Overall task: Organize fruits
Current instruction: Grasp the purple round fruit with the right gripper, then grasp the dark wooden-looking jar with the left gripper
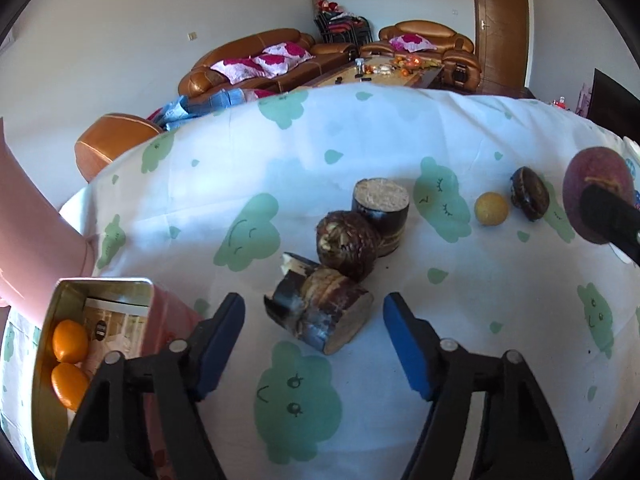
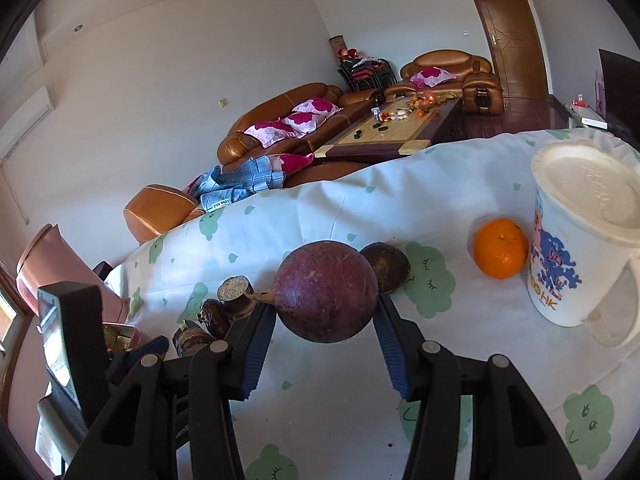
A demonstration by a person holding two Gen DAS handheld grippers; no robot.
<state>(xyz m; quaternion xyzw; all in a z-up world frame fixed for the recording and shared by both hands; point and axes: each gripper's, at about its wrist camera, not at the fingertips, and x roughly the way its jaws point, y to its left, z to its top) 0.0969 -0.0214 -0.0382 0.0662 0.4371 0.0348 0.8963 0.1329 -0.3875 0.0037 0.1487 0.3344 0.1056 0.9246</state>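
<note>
Cup (image 2: 560, 264) print: "HK" | right claw (image 2: 326, 320) pinching purple fruit (image 2: 326, 290) | left claw (image 1: 314, 320) spread around cane piece (image 1: 320, 308)

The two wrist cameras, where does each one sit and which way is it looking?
Left wrist: on the left gripper, tilted down at cut sugarcane pieces and a tin holding oranges; its own open fingers show.
Right wrist: on the right gripper, facing across the table; its fingers clamp a purple fruit.
Shared: the purple fruit, the sugarcane, the tablecloth, the sofas.
</note>
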